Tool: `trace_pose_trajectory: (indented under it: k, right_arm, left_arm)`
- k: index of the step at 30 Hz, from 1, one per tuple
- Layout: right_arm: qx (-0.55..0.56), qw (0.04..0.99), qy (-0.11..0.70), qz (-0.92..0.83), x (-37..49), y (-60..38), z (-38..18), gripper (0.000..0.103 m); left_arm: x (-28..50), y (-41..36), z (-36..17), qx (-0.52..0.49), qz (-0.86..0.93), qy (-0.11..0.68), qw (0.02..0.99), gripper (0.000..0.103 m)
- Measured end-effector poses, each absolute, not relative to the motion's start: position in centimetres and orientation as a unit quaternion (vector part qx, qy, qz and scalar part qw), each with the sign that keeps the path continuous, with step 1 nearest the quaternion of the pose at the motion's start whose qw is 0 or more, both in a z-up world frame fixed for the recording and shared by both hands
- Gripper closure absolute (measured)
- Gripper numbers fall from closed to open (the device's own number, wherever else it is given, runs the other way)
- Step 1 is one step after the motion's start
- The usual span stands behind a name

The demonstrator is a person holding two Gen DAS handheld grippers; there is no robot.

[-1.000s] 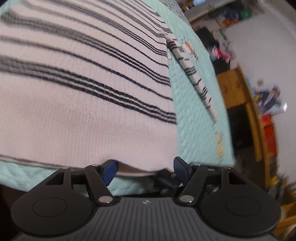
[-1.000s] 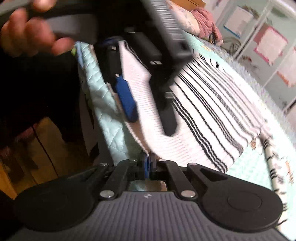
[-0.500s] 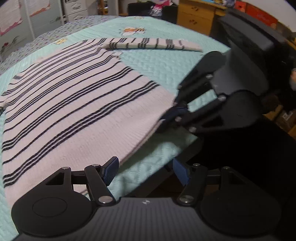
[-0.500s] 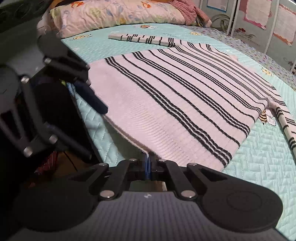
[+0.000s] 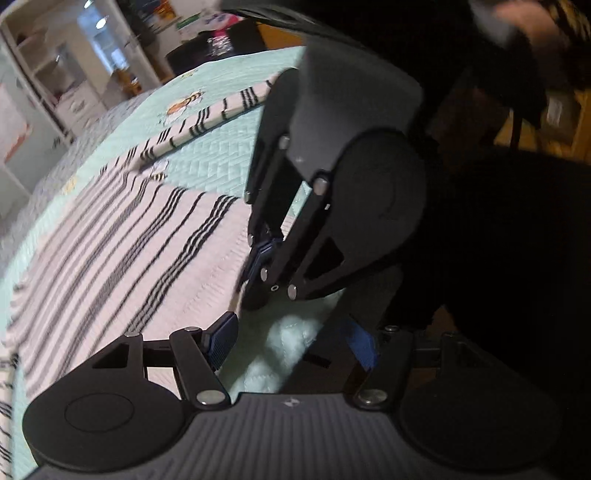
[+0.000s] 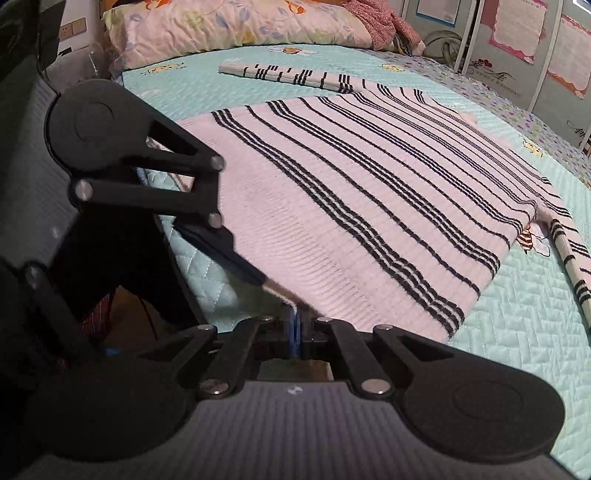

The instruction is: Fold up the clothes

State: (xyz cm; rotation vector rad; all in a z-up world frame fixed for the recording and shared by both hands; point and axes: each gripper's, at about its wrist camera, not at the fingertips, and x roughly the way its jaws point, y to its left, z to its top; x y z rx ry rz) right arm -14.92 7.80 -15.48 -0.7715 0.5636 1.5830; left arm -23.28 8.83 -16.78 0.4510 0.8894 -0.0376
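Since a second ago: left gripper (image 5: 291, 343) has rolled and swung along the near bed edge, so its view, once filled with stripes, now takes in the right gripper (image 5: 258, 258) close ahead; the right one has hardly shifted and keeps its pinch.
Left tongs: spread, nothing between the pads; one blue pad hangs just over the sweater's hem, the other over bare quilt at the bed edge.
Right tongs: pressed together on the sweater's near hem (image 6: 291, 306), a thin fold of knit caught between the pads.
Sweater (image 6: 369, 206): pink ribbed knit with black stripes, lying flat on the bed, hem toward the person, shoulders farther off.
Handling, as judged: soft, light, limp; it will sag and drag from any single hold, and the loose knit may stretch. Not fragile, not slippery.
Where to hold: the hem, at a second spot beside the right pinch, biting both layers; two holds keep the edge straight as it lifts.
Near edge: bed edge (image 6: 207, 280) drops off right by the hem, dark floor below; little room on that side.
Quilt (image 6: 517, 317): mint, bare beside the sweater on the right, open room for carrying the hem forward.
Sleeves: one (image 6: 569, 254) trails off to the right, the other (image 6: 295, 75) lies stretched at the far left, both still unfolded.
Far: pillow (image 6: 229, 26) at the head of the bed, well apart.
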Motion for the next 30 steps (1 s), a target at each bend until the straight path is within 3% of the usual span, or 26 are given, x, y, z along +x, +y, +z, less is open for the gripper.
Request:
trace_pose_trajectory:
  k: [14,30]
  right_arm:
    - [-0.326,0.605,0.245,0.684,-14.9,7.5,-15.2,0.101]
    - [-0.328,0.599,0.257,0.684,-14.9,7.6,-15.0,0.101]
  left_arm:
    - [-23.5,10.7,-18.0,0.245,0.025,0.468,0.849,0.035]
    - [-24.4,16.2,-15.3,0.077,0.01,0.522,0.849,0.034]
